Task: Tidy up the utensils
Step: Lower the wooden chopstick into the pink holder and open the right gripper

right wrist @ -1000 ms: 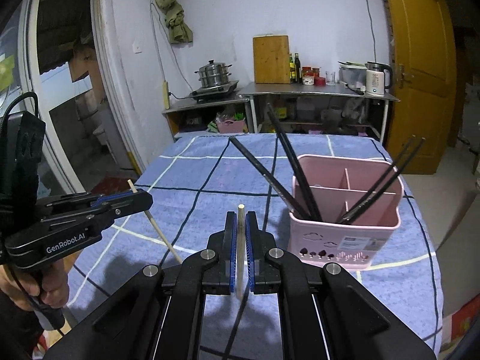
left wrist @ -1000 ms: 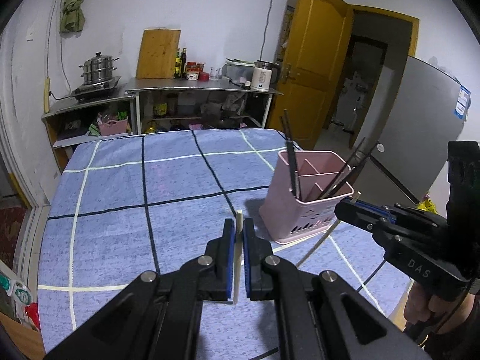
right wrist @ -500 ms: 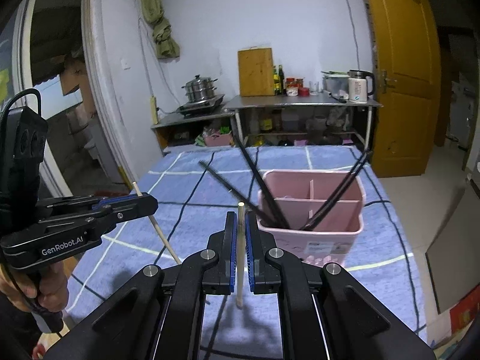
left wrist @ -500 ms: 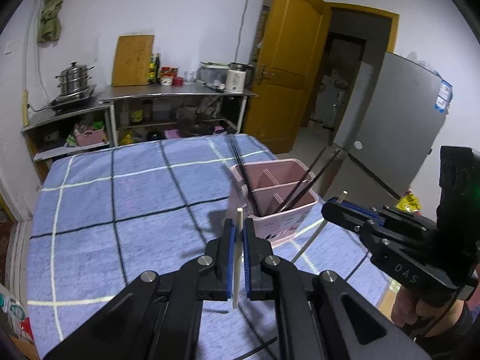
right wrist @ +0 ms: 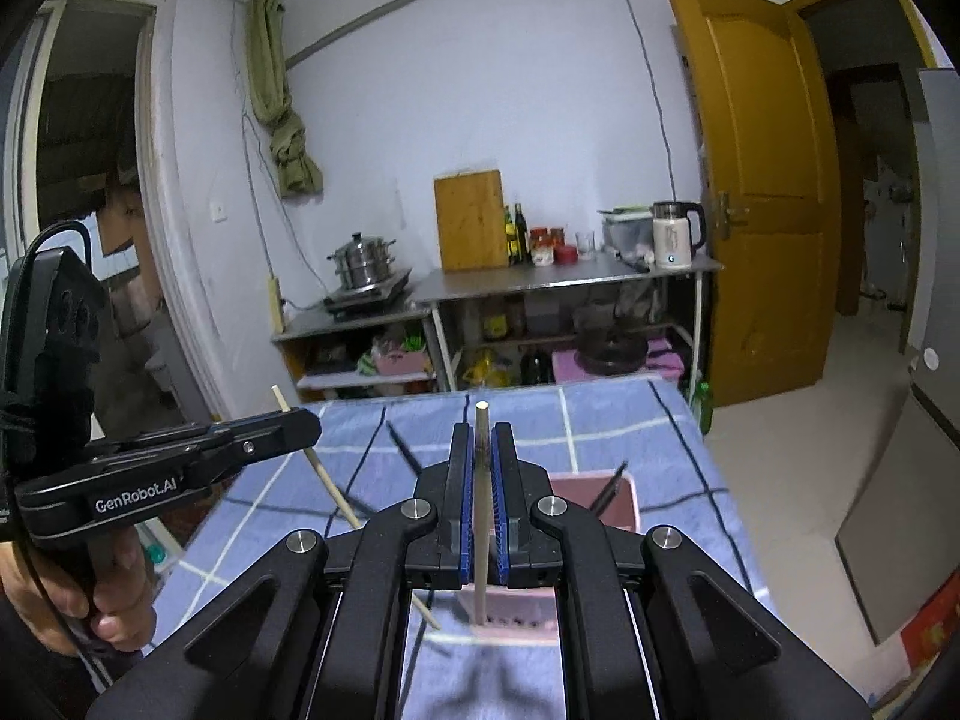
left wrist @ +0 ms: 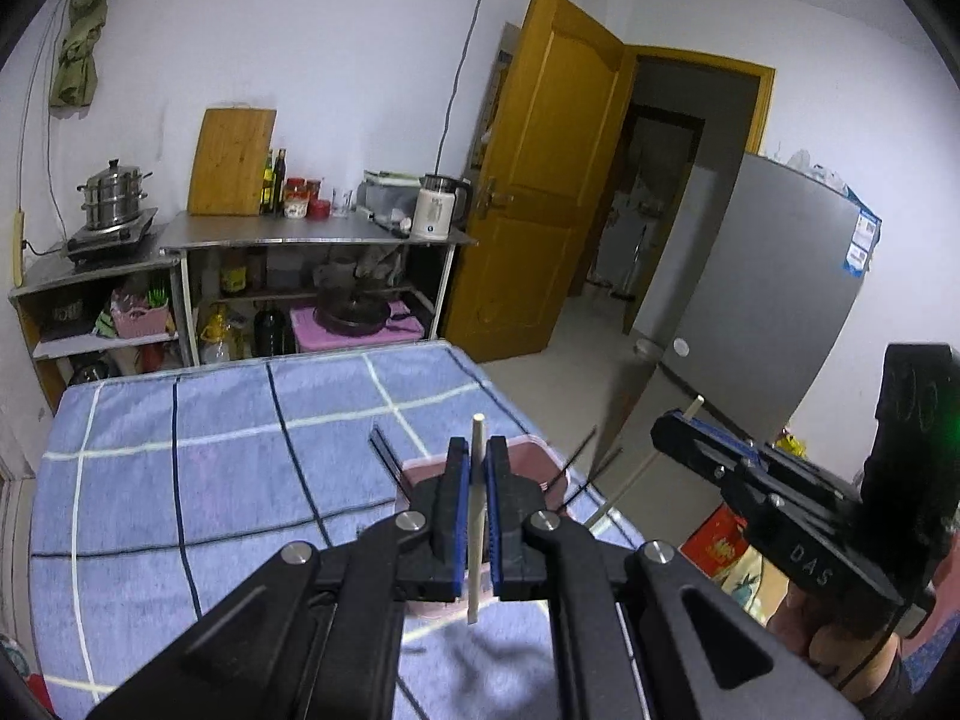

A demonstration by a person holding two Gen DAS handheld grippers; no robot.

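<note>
My left gripper (left wrist: 473, 450) is shut on a pale wooden chopstick (left wrist: 475, 516) held upright above the table. My right gripper (right wrist: 482, 438) is shut on another pale wooden chopstick (right wrist: 480, 516), also upright. The pink utensil holder (right wrist: 600, 495) with several black chopsticks (right wrist: 609, 489) stands on the blue checked tablecloth (left wrist: 210, 450), mostly hidden behind both grippers. In the left wrist view the holder (left wrist: 414, 474) sits just beyond my fingers. The left gripper shows in the right wrist view (right wrist: 300, 426); the right gripper shows in the left wrist view (left wrist: 666, 429).
A metal counter (right wrist: 570, 282) with a kettle (right wrist: 672, 234), cutting board (right wrist: 471, 222), bottles and a steamer pot (right wrist: 363, 261) stands beyond the table. A yellow door (right wrist: 762, 198) stands open at right. A grey fridge (left wrist: 768, 300) is right of the table.
Both grippers have risen and tilted up with their chopsticks; the holder has dropped lower in both views and is now mostly hidden behind the fingers. Both grips are unchanged.
</note>
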